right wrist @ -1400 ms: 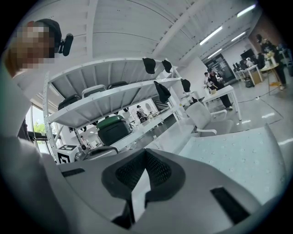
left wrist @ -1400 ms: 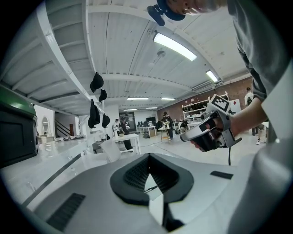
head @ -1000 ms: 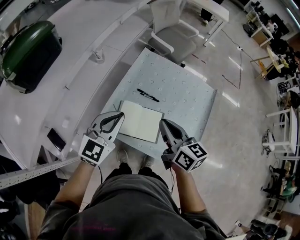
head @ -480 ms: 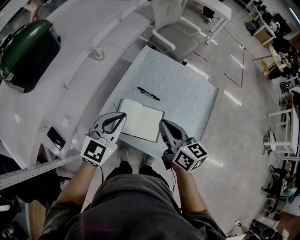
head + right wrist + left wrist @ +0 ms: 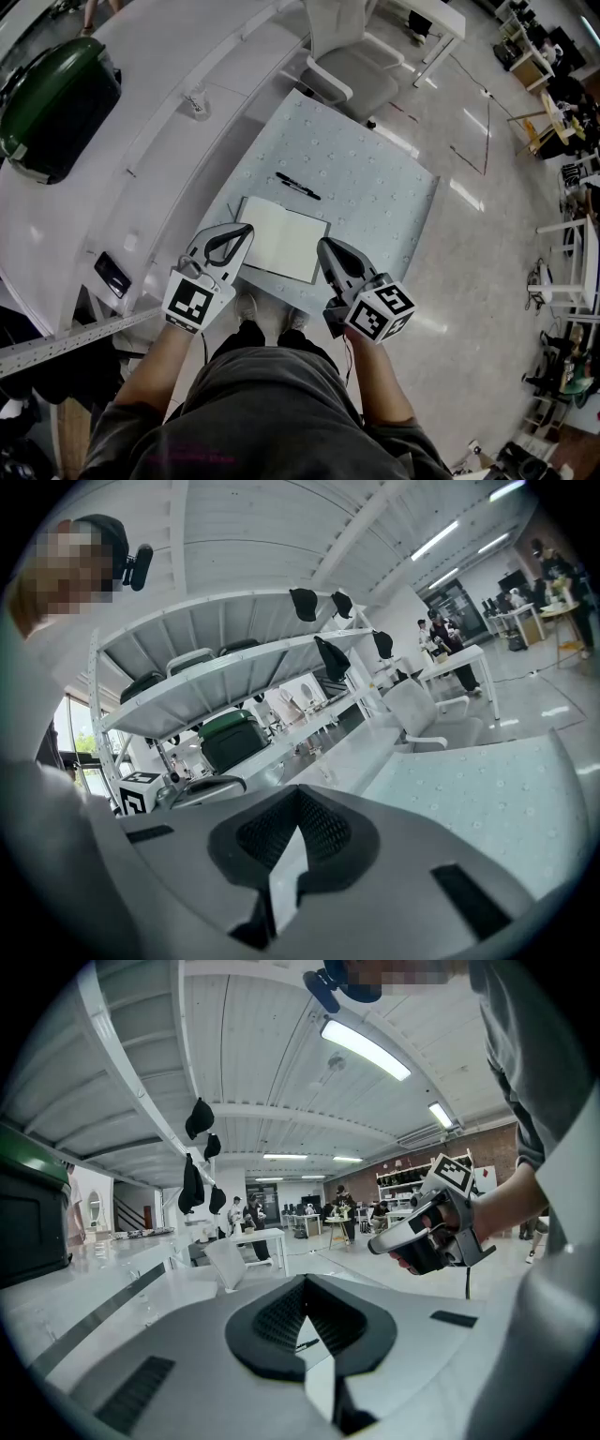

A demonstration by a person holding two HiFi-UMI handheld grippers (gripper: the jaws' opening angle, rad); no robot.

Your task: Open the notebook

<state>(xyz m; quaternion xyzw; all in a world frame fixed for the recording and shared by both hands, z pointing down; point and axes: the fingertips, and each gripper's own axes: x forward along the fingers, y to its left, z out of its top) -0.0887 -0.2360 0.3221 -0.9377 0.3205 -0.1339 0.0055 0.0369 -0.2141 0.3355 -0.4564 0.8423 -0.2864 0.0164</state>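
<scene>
While both grippers hang over its near edge, the table point(image 5: 375, 178) shows a pale, dotted top. A notebook point(image 5: 281, 239) lies flat near that edge, between the two sets of tips. A pen point(image 5: 297, 187) lies just beyond the notebook, apart from it. The left gripper point(image 5: 246, 228) has its jaws pressed together on nothing, tips at the notebook's left edge. The right gripper point(image 5: 322, 244) is likewise closed and empty, tips just beside the notebook's right edge. Whether either tip touches the notebook cannot be told from above.

A long white desk point(image 5: 187, 56) runs along the table's left side and carries a green-topped dark case point(image 5: 56, 103). A white chair point(image 5: 352, 70) stands at the table's far end on a glossy pale floor point(image 5: 487, 244). The right gripper view adds white shelves point(image 5: 216, 682) above the desk.

The notebook's upper face is cream with a dark rim, and it is unclear whether that face is a page or a cover. Part of its left edge is covered by the left gripper. A dark flat thing point(image 5: 112, 274) on the desk is too small to name. Furniture at the head view's right edge is cut off and bent by the lens.
</scene>
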